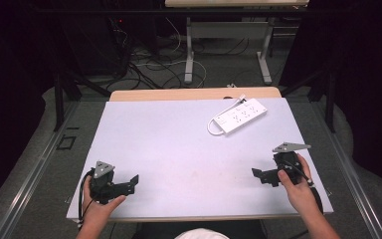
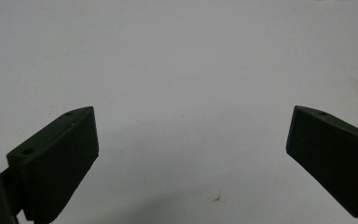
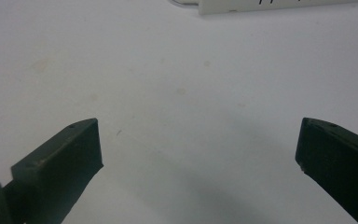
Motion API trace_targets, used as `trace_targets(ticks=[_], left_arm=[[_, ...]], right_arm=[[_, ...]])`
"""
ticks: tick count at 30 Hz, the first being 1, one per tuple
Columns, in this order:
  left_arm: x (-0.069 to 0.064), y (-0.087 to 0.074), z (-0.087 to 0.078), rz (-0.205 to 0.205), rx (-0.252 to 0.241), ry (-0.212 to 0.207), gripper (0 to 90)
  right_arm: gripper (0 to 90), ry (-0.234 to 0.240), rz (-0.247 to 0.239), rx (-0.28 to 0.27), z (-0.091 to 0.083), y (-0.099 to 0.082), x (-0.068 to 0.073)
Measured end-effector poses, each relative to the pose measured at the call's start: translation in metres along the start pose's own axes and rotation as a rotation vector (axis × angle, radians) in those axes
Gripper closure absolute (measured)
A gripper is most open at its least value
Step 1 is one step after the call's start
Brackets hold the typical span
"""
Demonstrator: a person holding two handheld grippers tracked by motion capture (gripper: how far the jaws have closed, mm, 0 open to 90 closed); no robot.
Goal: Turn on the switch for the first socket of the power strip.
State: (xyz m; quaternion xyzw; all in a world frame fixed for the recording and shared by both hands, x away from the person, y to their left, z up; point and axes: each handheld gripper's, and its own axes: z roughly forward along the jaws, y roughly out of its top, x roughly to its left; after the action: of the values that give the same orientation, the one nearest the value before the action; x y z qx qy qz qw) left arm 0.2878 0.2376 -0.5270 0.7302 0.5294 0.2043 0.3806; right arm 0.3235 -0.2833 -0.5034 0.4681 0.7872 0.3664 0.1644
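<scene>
High view first, from the left: the left hand [image 1: 97, 211] grips the left gripper [image 1: 129, 183] near the front-left corner of the white table [image 1: 179, 149], its black jaws pointing toward the table's middle and a cable looping behind the wrist. On top of it sits a grey three-cornered plate. Across the bare middle of the surface (faintly stained here and there) nothing lies between the two tools. Farther right and toward the far edge rests a white power strip [image 1: 239, 115], lying at a slant, with its white cord curled beside its near-left end; it is well apart from both grippers. At the right, the right hand [image 1: 298, 191] holds the right gripper [image 1: 259, 175] near the front-right edge, jaws pointing left toward the centre.

Left gripper view: the left gripper [image 2: 191, 135] has its jaws spread wide, with only plain table between them and a small brown speck near the bottom.

Right gripper view: the right gripper [image 3: 198, 144] is likewise spread wide over bare surface, and the power strip [image 3: 270, 4] lies along the top edge, well ahead of the jaws.

Beyond the table, tangled cables lie on the floor by another table's legs.
</scene>
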Motion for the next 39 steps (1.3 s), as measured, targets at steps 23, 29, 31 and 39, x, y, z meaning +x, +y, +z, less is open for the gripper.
trace_targets(ticks=[23, 29, 31, 39], left_arm=[[0.0, 0.0, 0.0, 0.005, 0.0, -0.005, 2.2], [0.001, 0.0, 0.0, 0.003, 0.002, -0.001, 2.3], [0.001, 0.0, 0.0, 0.001, 0.002, 0.002, 2.5], [0.002, 0.0, -0.001, 0.005, 0.0, 0.002, 2.5]], right_arm=[[0.2, -0.047, 0.049, -0.015, 0.016, -0.036, -0.024], [0.5, -0.054, 0.073, -0.007, 0.02, -0.04, -0.033], [0.7, -0.049, 0.092, -0.004, 0.022, -0.042, -0.036], [1.1, -0.05, 0.128, 0.002, 0.023, -0.044, -0.04]])
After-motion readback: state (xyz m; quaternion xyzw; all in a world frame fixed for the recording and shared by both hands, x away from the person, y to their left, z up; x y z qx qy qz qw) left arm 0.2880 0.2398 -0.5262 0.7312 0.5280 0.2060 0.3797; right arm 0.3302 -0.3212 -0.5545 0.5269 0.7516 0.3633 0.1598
